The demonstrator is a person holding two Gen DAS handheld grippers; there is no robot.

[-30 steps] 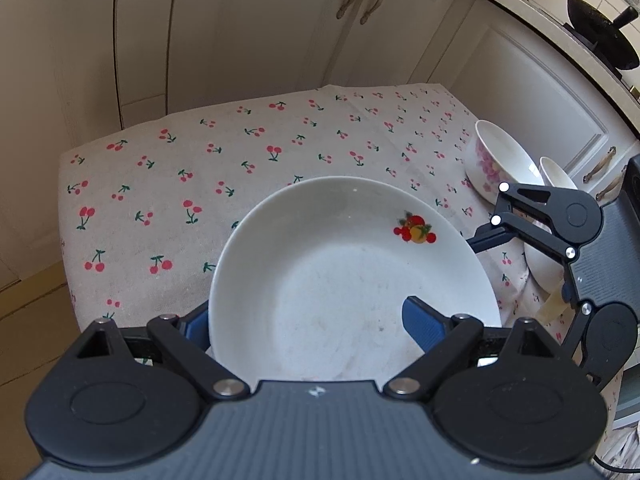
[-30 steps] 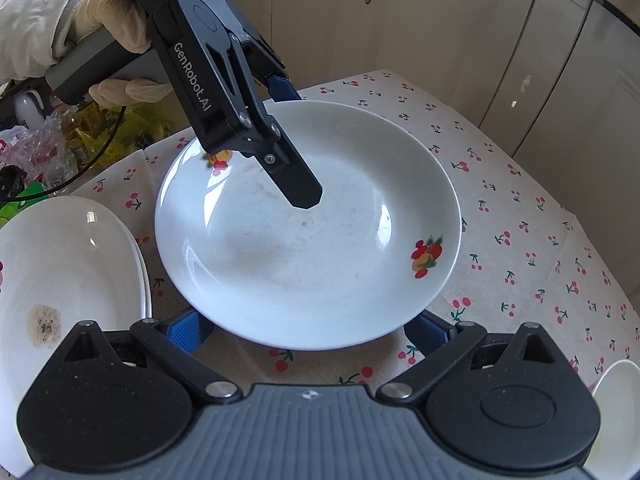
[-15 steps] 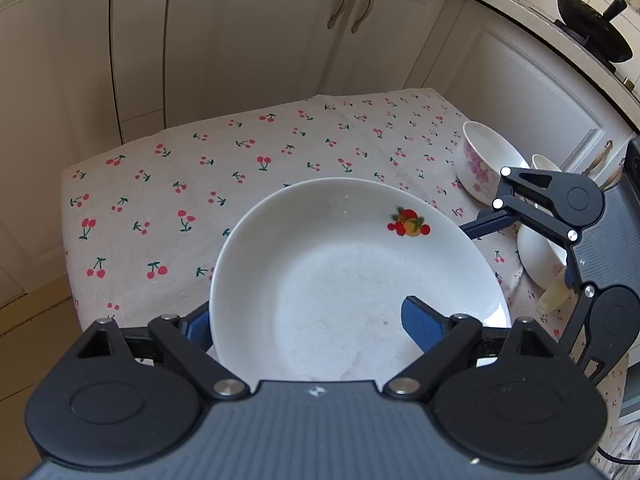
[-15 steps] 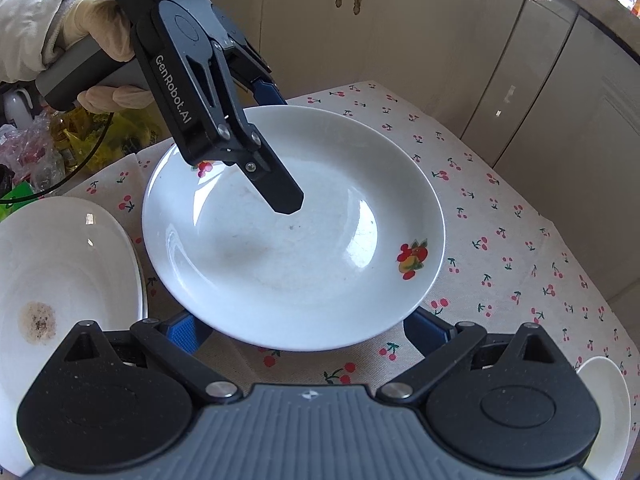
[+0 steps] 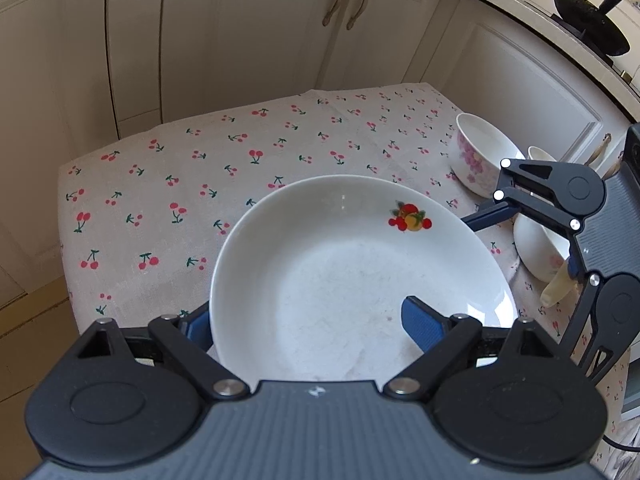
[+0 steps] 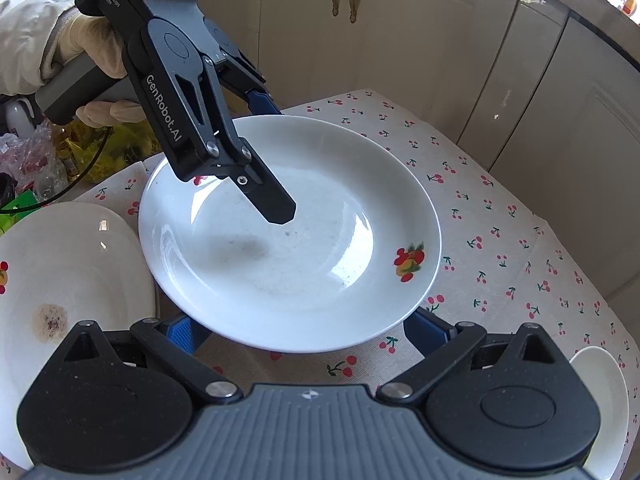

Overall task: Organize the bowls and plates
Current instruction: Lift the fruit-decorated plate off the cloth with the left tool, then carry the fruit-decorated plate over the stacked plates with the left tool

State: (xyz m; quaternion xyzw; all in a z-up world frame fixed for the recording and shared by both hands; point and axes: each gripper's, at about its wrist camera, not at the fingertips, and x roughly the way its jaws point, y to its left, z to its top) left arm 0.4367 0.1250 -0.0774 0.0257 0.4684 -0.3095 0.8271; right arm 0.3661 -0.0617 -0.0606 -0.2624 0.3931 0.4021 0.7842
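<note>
A white plate with a fruit print point(image 5: 352, 264) is held tilted above the cherry tablecloth point(image 5: 192, 168). My left gripper point(image 5: 308, 326) is shut on its near rim, one finger over and one under. In the right wrist view the same plate point(image 6: 320, 264) fills the middle and the left gripper point(image 6: 264, 152) pinches its far rim. My right gripper point(image 6: 308, 330) is open, its blue fingertips point(image 6: 182, 330) under the plate's near edge. It also shows at the right of the left wrist view point(image 5: 532, 236).
A stained white plate point(image 6: 60, 296) lies at the left. A pink-flowered bowl point(image 5: 480, 156) and a second small bowl point(image 5: 536, 244) stand at the table's right side. Another white dish point(image 6: 600, 400) is at the near right. Cabinets surround the table.
The plate has risen higher above the table in my left gripper. The right gripper has stayed open under its edge.
</note>
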